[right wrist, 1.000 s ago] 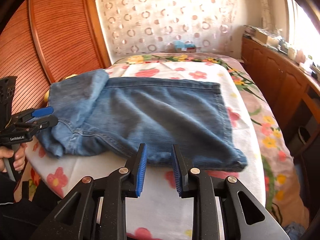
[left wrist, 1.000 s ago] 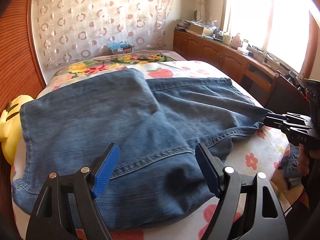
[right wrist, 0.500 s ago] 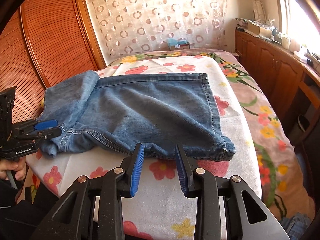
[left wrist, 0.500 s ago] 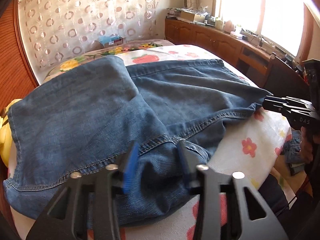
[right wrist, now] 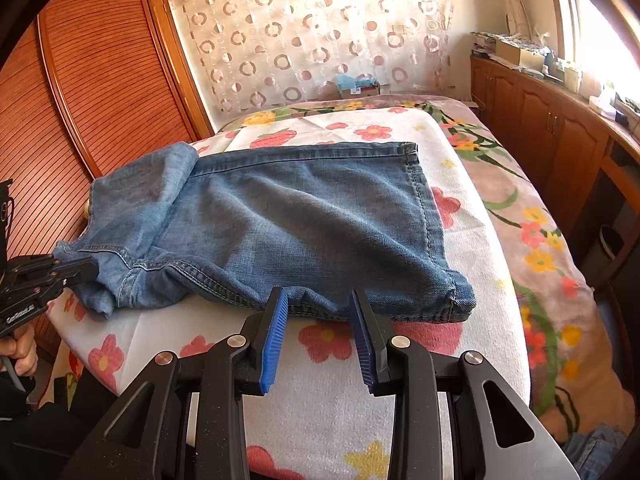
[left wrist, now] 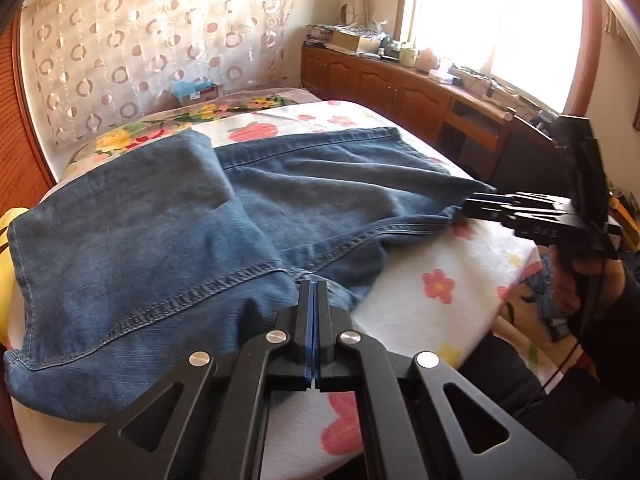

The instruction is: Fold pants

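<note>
Pants [right wrist: 288, 220] near bed edge | left hand-held gripper [left wrist: 313, 286] pinching seam | right hand-held gripper [right wrist: 320, 300] spread

Pants [right wrist: 280, 224] lie on bed [right wrist: 480, 320], just ahead of right tool [right wrist: 318, 312]. Left tool [left wrist: 314, 292] at pants' near edge; cabinets [right wrist: 560, 136] to right, curtain [right wrist: 320, 32] behind bed.

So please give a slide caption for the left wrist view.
Left gripper shut on the jeans spread over a floral bedsheet.
</note>
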Motion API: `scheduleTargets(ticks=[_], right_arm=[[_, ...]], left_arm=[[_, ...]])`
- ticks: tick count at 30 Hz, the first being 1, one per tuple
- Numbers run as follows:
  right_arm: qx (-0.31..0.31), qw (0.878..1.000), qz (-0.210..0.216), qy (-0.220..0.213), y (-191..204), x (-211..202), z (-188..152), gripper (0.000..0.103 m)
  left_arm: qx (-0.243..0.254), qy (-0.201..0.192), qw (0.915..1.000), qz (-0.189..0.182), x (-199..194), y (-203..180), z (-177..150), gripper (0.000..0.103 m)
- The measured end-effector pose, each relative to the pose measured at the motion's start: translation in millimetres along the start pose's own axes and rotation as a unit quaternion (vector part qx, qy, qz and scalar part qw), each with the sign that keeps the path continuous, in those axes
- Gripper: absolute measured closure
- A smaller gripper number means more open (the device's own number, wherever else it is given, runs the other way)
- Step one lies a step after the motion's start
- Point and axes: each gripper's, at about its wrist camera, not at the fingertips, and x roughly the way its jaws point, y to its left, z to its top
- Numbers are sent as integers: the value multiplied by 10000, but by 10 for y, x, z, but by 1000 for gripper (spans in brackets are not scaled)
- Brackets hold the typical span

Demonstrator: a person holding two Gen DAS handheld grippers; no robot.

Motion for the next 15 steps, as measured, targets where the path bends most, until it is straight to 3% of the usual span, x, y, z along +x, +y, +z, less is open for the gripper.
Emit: scheduleTargets(ticks=[11,15], right_arm=[[45,9999,-133,-79,-54,-26,-12,69],[102,9995,-255,-166,-113,-58,-5,62]], left_arm=[[-29,-135,9993,341,18,4,91,101],[-49,-119,9990,429,54,16,95,91]])
